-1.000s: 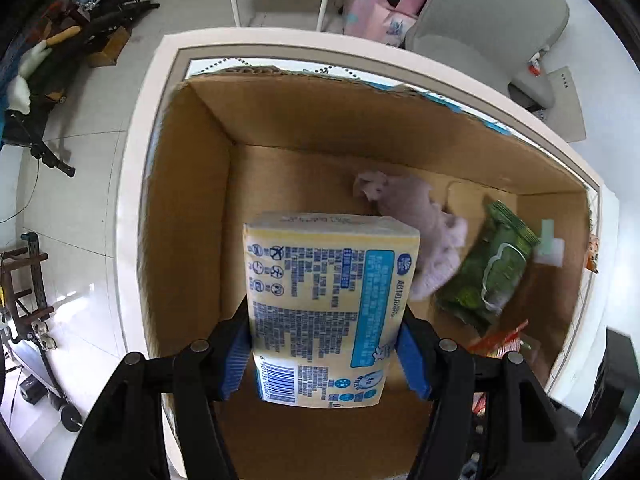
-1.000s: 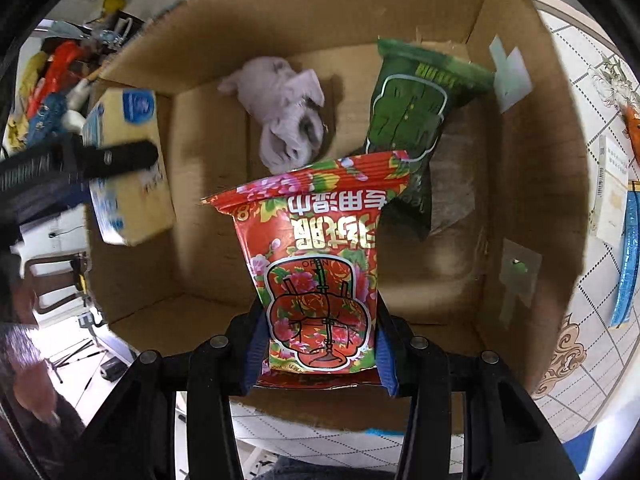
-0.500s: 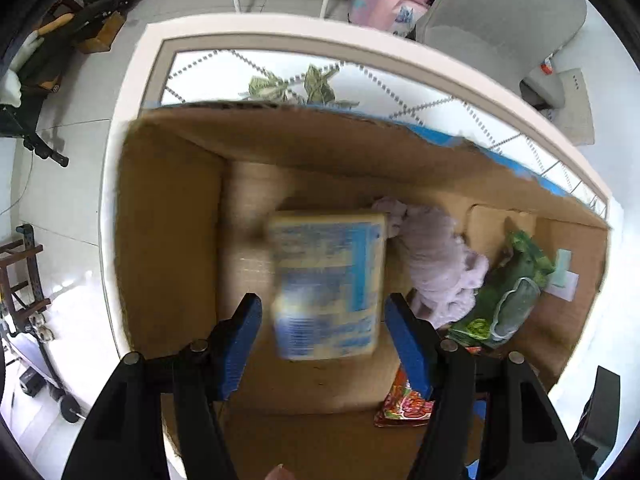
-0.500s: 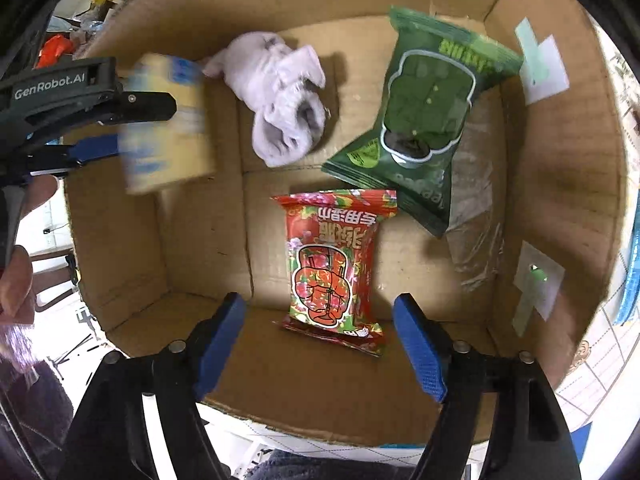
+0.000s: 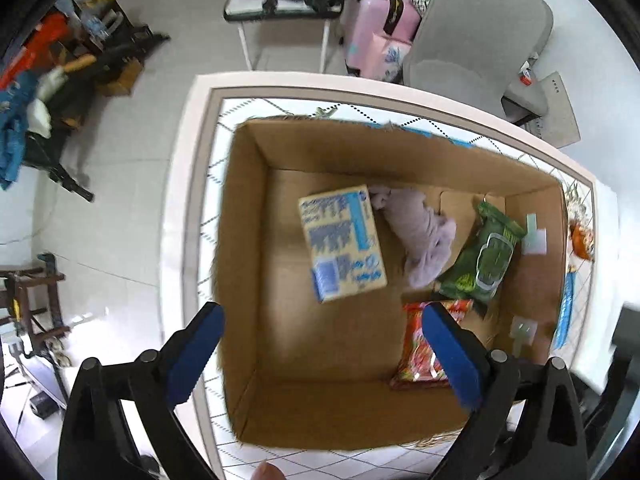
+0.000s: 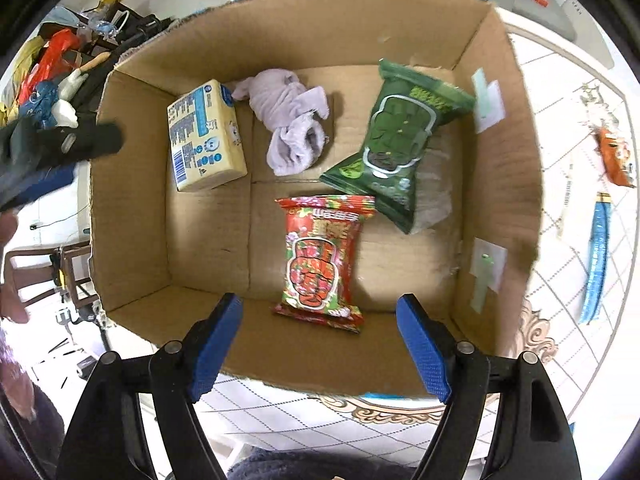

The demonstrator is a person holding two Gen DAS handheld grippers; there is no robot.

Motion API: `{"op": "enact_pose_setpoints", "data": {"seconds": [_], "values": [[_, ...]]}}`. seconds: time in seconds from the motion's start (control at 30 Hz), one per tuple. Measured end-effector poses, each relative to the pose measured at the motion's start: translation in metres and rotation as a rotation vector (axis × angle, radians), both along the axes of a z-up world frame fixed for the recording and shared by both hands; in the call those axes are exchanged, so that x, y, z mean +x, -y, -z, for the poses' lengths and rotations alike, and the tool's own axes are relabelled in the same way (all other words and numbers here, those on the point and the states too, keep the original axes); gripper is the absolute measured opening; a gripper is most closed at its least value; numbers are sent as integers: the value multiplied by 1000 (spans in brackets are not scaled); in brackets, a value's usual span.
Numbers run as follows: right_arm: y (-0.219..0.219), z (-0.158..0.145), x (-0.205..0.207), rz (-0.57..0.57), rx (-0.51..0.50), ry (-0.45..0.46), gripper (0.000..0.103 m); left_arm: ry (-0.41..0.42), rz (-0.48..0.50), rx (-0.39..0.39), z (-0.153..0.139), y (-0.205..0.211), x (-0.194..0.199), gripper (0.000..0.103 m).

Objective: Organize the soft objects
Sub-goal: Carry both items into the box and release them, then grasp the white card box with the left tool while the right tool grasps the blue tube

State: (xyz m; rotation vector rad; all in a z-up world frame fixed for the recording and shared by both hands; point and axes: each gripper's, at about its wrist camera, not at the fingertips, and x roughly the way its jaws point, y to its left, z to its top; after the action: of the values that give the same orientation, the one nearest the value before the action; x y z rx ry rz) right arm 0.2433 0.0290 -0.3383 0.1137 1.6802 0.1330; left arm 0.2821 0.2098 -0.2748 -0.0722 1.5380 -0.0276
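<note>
A cardboard box (image 6: 500,168) sits on the tiled table (image 6: 560,92); a grey chair (image 5: 476,36) stands beyond the box. Both the left hand-held gripper (image 5: 320,354) and right hand-held gripper (image 6: 318,344) gape apart, empty, above the box.

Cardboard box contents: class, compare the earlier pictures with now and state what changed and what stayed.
Both tongs let go. The left tongs dropped the yellow tissue pack onto the brown cardboard box floor; the right tongs dropped the red snack packet. Both pulled back, open. The lilac cloth and green wipes pack stayed put.
</note>
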Motion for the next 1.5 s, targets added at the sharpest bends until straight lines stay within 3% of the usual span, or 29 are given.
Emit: {"op": "enact_pose_setpoints", "data": {"seconds": [0.27, 0.37, 0.6, 1.07, 1.2, 1.33, 1.5], "values": [[13, -35, -27, -15, -50, 80, 82, 23, -27, -28, -11, 3, -65, 101], [15, -55, -38, -33, -66, 121, 91, 43, -19, -15, -17, 9, -84, 101], [21, -88, -65, -46, -67, 201, 97, 111, -17, 5, -46, 17, -124, 101], [48, -156, -108, -37, 24, 316, 97, 209, -49, -25, -113, 40, -156, 101], [79, -160, -105, 14, 64, 312, 97, 225, -44, -31, -122, 59, -151, 101], [145, -151, -96, 124, 36, 304, 97, 241, 33, -15, -125, 110, -134, 101], [254, -92, -73, 289, -58, 221, 97, 190, 139, -45, -105, 196, -99, 101]]}}
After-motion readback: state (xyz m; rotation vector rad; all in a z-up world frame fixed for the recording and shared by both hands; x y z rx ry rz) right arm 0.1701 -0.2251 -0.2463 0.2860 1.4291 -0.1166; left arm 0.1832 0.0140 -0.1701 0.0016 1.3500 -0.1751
